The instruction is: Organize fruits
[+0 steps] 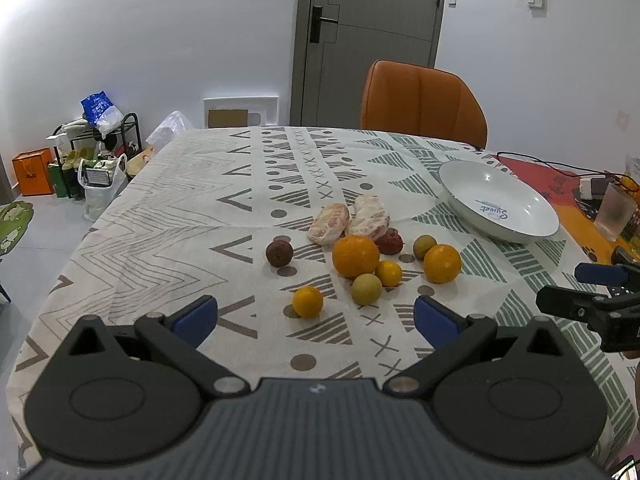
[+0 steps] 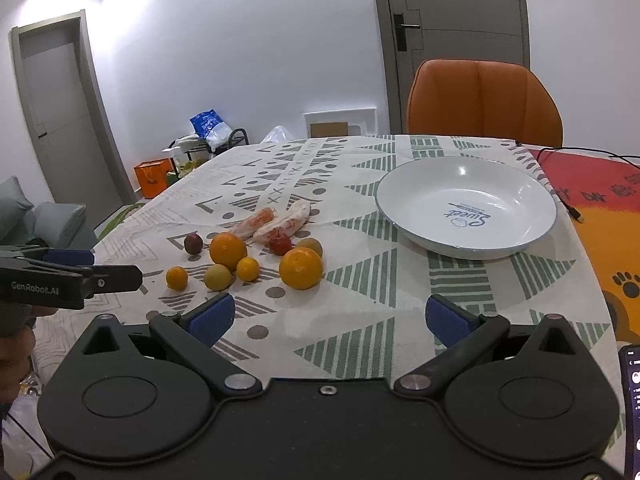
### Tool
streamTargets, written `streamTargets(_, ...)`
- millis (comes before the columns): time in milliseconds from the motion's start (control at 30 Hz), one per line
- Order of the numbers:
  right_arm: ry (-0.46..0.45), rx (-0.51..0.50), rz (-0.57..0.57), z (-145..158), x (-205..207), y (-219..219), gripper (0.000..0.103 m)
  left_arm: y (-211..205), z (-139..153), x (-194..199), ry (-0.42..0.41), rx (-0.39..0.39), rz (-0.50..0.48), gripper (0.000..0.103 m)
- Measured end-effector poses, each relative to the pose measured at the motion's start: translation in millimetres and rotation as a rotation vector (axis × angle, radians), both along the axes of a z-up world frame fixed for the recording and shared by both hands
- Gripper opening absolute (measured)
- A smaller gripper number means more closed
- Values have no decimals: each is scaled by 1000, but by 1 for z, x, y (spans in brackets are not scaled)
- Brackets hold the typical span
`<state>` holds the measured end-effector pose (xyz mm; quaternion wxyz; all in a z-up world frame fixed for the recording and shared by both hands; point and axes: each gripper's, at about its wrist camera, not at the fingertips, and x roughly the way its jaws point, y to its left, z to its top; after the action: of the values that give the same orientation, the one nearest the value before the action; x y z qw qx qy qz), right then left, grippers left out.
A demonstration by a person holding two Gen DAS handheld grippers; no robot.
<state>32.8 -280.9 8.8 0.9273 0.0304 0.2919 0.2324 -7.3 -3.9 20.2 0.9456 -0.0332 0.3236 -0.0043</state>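
Several fruits lie loose on the patterned tablecloth: a large orange [image 1: 355, 256] [image 2: 228, 249], a second orange [image 1: 441, 263] [image 2: 300, 268], a small orange fruit [image 1: 307, 301] [image 2: 177, 277], a yellow-green fruit [image 1: 366, 289] [image 2: 218, 277], a dark red fruit [image 1: 279, 253] [image 2: 193, 243], and two peeled pomelo pieces [image 1: 348, 219] [image 2: 276, 222]. A white plate [image 1: 460, 196] [image 2: 400, 216], holding nothing, sits to their right. My left gripper [image 1: 316, 318] is open, just short of the small orange fruit. My right gripper [image 2: 330, 318] is open above bare cloth, in front of the plate.
An orange chair [image 1: 420, 100] [image 2: 480, 100] stands at the table's far side. A frosted glass [image 1: 614, 216], a cable [image 1: 560, 166] and small items lie on the orange mat at the right. A phone [image 2: 632, 408] sits at the right edge. Bags and a rack [image 1: 96, 148] stand on the floor left.
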Motion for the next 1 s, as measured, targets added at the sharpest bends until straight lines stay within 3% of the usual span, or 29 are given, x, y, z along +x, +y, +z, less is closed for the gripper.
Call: streamTargets(1000, 16, -24, 32, -9, 8, 11, 103, 22, -11, 8, -3, -16, 27, 103)
